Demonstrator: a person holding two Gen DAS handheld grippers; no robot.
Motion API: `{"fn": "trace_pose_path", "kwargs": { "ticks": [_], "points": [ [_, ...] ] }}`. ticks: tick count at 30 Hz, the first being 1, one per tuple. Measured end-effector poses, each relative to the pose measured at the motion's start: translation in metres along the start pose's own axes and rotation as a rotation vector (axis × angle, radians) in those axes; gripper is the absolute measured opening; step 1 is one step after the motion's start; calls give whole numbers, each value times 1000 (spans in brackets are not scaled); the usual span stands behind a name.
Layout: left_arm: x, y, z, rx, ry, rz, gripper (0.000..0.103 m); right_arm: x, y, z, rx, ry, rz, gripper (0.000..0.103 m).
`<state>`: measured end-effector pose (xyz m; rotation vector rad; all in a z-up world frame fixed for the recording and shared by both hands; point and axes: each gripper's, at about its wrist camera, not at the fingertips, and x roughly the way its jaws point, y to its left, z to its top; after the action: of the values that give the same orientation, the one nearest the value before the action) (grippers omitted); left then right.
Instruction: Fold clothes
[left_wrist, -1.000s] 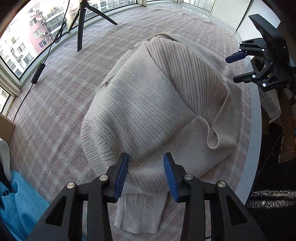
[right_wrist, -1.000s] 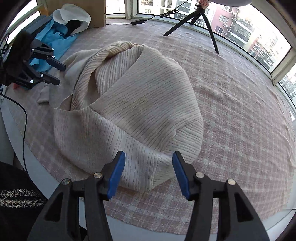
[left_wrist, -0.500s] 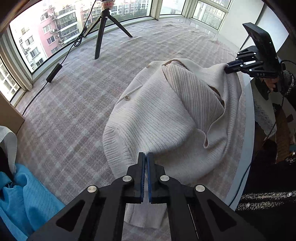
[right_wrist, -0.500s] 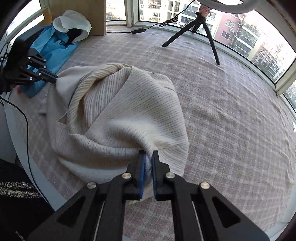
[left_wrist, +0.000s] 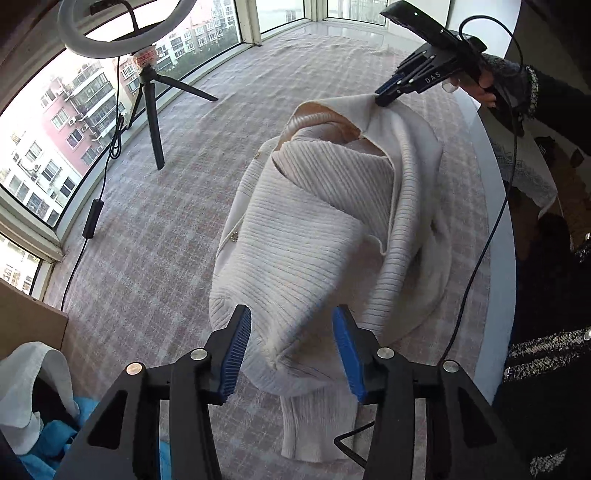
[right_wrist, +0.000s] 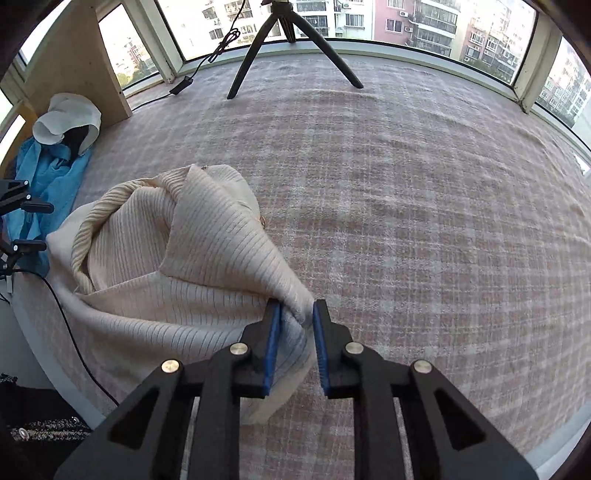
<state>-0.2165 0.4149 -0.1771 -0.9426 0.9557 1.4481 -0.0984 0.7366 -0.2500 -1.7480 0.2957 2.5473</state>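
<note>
We saw the cardigan (left_wrist: 306, 251) heaped in a half-made fold at the centre of the left wrist view, on the checked cloth (left_wrist: 155, 258) covering the worktop. Its long axis ran from the hem and a trailing sleeve at the bottom centre up to the collar at the upper right.

In the left wrist view the left gripper (left_wrist: 291, 350) sat at the bottom centre over the hem end. Its jaws were opening, with a puckered ridge of knit lying between them but free of the pads.

At the collar end, in the upper right of that view, the right gripper (left_wrist: 384, 98) met a corner of the cardigan. In the right wrist view the same gripper (right_wrist: 297, 347) had a bunch of knit between its jaws, which were opening too; the pads looked just clear of the cloth.

We judged the next fold would run along that axis, with each hand nearest its own end.
</note>
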Motion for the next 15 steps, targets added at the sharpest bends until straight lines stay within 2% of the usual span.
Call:
{"fn": "trace_pose_path", "kwargs": {
  "ticks": [1, 3, 4, 5, 7, 10, 12, 15],
  "points": [
    [2, -8, 0, 30, 15, -3, 45, -3, 0, 1, -10, -8, 5, 26],
    [16, -11, 0, 58, 50, 12, 46, -10, 1, 4, -36, -21, 17, 26],
    [24, -12, -1, 68, 68, 22, 32, -14, 2, 6, -53, -25, 23, 26],
    [31, -8, -1, 51, 89, 5, 6, -17, 6, 6, -80, -27, 26, 26],
    [30, 5, 2, -27, 77, -70, 5, -22, 17, 3, -145, -27, 29, 27],
    [2, 32, 9, -142, -37, -125, 5, -22, 38, -2, -260, -15, 37, 32],
    [-12, 51, 12, -204, -94, -125, 5, -20, 51, -6, -332, -7, 35, 32],
    [-17, 71, 15, -243, -108, -82, 5, -17, 74, -9, -439, -23, 22, 32]
  ]
}}
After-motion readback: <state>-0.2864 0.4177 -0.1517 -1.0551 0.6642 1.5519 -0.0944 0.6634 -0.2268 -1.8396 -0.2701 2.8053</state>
